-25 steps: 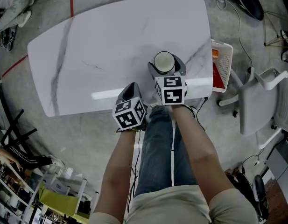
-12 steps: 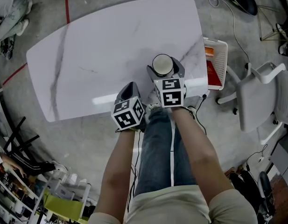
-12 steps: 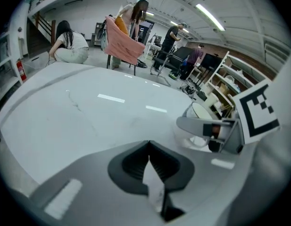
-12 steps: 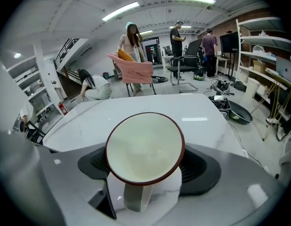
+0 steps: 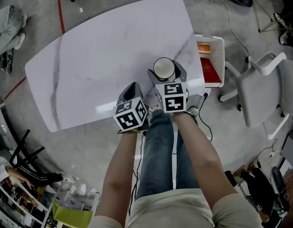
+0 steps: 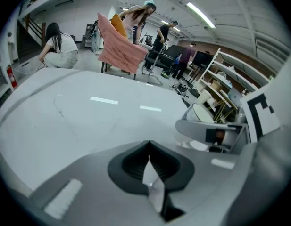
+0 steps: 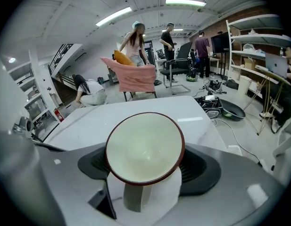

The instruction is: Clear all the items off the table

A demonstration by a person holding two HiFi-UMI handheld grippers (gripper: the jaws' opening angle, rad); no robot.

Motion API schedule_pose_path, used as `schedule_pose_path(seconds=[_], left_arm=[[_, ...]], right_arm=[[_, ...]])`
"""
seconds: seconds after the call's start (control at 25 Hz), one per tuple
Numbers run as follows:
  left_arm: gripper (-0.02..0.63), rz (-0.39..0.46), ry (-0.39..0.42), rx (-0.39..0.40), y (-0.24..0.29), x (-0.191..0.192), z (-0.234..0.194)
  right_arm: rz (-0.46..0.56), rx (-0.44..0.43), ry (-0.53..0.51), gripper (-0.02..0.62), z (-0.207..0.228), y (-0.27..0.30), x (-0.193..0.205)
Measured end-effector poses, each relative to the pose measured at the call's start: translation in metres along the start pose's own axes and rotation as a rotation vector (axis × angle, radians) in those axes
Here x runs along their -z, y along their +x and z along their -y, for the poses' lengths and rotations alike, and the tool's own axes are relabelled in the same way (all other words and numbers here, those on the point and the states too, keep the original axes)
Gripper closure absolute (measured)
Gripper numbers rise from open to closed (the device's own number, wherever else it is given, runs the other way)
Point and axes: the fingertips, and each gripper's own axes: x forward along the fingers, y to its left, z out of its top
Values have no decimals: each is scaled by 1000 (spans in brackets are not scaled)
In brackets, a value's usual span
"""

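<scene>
A white cup (image 5: 164, 69) with a dark red rim and a cream inside is held above the near right part of the white marble table (image 5: 99, 56). My right gripper (image 5: 165, 74) is shut on it; in the right gripper view the cup (image 7: 144, 147) fills the space between the jaws, mouth tilted toward the camera. My left gripper (image 5: 132, 93) is just to its left over the table's near edge, shut with nothing in it (image 6: 150, 167). From the left gripper view the cup (image 6: 205, 113) shows at the right.
A white basket (image 5: 211, 46) holding red and orange things stands on the floor against the table's right end. A grey chair (image 5: 267, 91) is further right. Cables and a dark pan lie on the floor beyond the table. People are at the far side of the room.
Both grippers have drifted a little toward the table's right end, the cup still in the right one. The head view has swung, so the table sits more slanted in the picture.
</scene>
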Motion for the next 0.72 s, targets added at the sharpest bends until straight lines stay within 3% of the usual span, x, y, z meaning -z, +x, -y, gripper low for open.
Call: schedule_pose_path(seconds=[0.72], left_arm=[[598,-22,167,114,11,0,102]], right_arm=[[79,120,111,187,82,-72,10]])
